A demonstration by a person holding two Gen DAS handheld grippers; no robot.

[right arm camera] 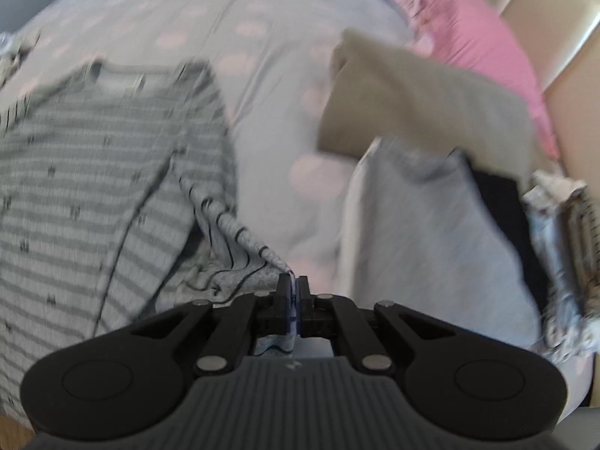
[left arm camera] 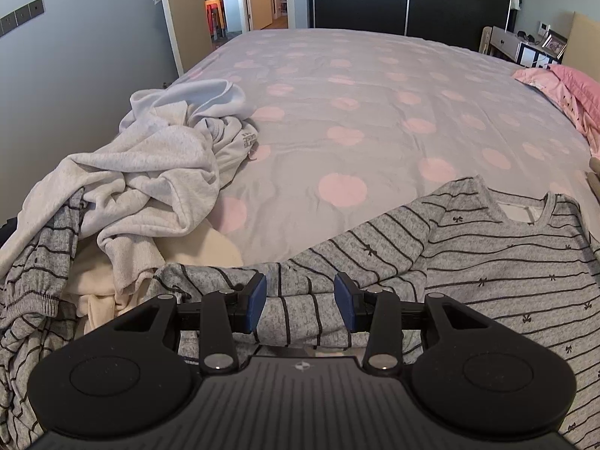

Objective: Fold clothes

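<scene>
A grey long-sleeved shirt (left arm camera: 506,258) with thin dark stripes and small bows lies face up on the dotted bed cover (left arm camera: 356,93), neck away from me. Its left sleeve (left arm camera: 337,255) runs across the near edge of the bed. My left gripper (left arm camera: 300,294) hangs over that sleeve with its blue pads apart and not pressing the cloth. In the blurred right wrist view the same shirt (right arm camera: 93,168) fills the left side. My right gripper (right arm camera: 293,288) is shut on the end of the other sleeve (right arm camera: 228,232), which rises taut from the bed.
A heap of pale sweatshirts (left arm camera: 150,180) and striped grey trousers (left arm camera: 30,281) covers the bed's left corner. Folded tan (right arm camera: 420,105) and grey (right arm camera: 431,232) garments sit to the right by a pink pillow (right arm camera: 476,33). A nightstand (left arm camera: 513,43) stands at the back right.
</scene>
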